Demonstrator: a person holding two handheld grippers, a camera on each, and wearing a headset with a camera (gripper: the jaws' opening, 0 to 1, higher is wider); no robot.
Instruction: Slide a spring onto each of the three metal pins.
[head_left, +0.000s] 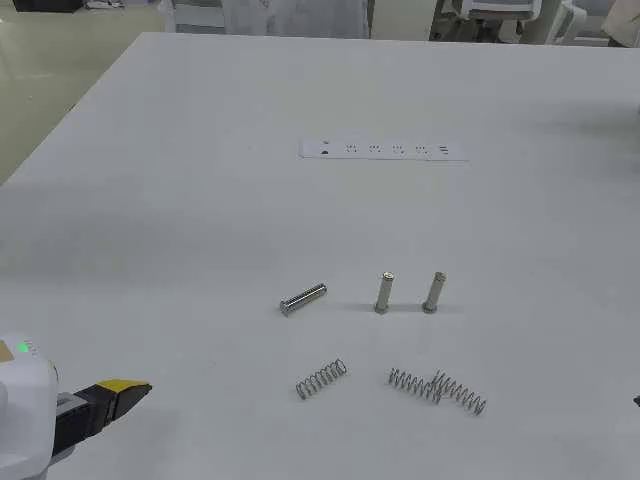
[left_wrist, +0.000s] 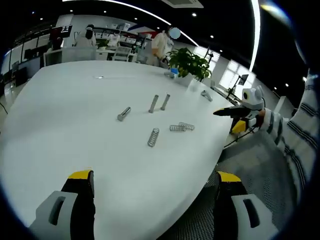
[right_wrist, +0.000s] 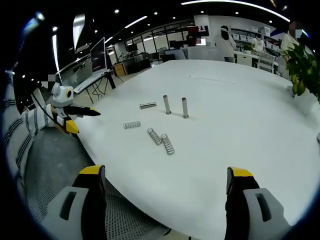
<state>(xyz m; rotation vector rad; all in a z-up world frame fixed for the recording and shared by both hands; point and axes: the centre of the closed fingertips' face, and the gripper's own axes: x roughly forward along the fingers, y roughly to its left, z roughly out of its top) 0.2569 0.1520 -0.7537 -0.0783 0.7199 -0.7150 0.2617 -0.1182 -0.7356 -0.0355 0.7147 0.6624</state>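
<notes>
Down at the near edge of the white table (left_wrist: 60, 115), the left tongs (left_wrist: 154, 176) stand with jaws spread wide and nothing between them; one yellow-tipped jaw sits over the tabletop and the other past its rim. Likewise the right tongs (right_wrist: 166, 171) are spread wide and empty, hanging at the table's edge, well apart from the parts. Out on the tabletop, a lone spring (head_left: 321, 378) lies on its side nearest the person. To its right a second spring (head_left: 412, 381) and a third spring (head_left: 462, 394) lie touching, their ends crossed. Just beyond the springs the three metal pins sit in a row. The lying pin (head_left: 303, 298) rests on its side at the left. An upright pin (head_left: 383, 292) and a second upright pin (head_left: 434, 291) stand on their heads beside it. All springs lie loose, apart from the pins. Farther back, a white power strip (head_left: 383, 149) lies flat on the table.
</notes>
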